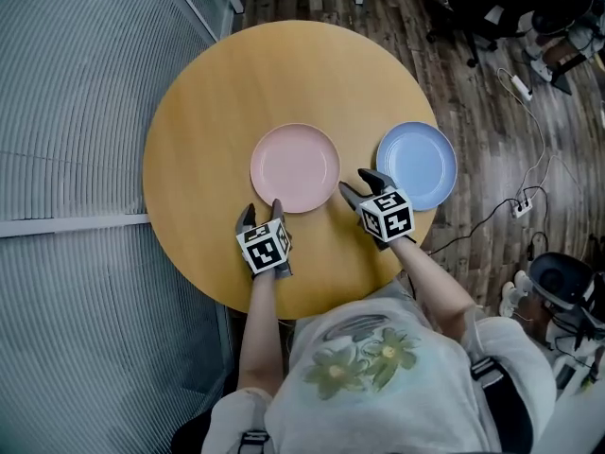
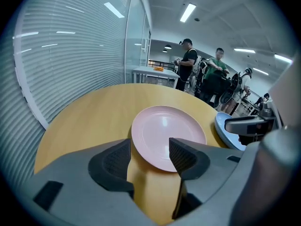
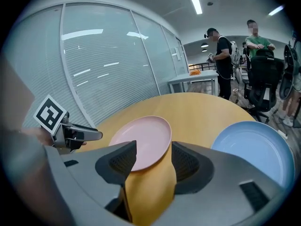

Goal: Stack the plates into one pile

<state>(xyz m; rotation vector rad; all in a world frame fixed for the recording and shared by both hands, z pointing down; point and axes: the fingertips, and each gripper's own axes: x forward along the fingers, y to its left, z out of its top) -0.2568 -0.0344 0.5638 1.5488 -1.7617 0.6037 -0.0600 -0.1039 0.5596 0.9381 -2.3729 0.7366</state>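
A pink plate [image 1: 295,166] lies near the middle of the round wooden table [image 1: 208,102], and a blue plate [image 1: 417,164] lies apart from it at the table's right edge. My left gripper [image 1: 262,210] hovers just short of the pink plate's near-left rim, open and empty. The right gripper [image 1: 356,182] is open too, between the two plates at their near side. In the left gripper view the pink plate [image 2: 167,133] shows beyond the open left gripper [image 2: 149,149]. The right gripper view has the pink plate [image 3: 141,142] behind the right gripper [image 3: 154,154] and the blue plate [image 3: 256,147] to the right.
A glass wall with blinds [image 1: 76,159] runs close along the table's left side. Cables and a power strip [image 1: 522,206] lie on the wood floor at the right. People [image 2: 189,62] and office chairs [image 3: 261,81] stand far behind the table.
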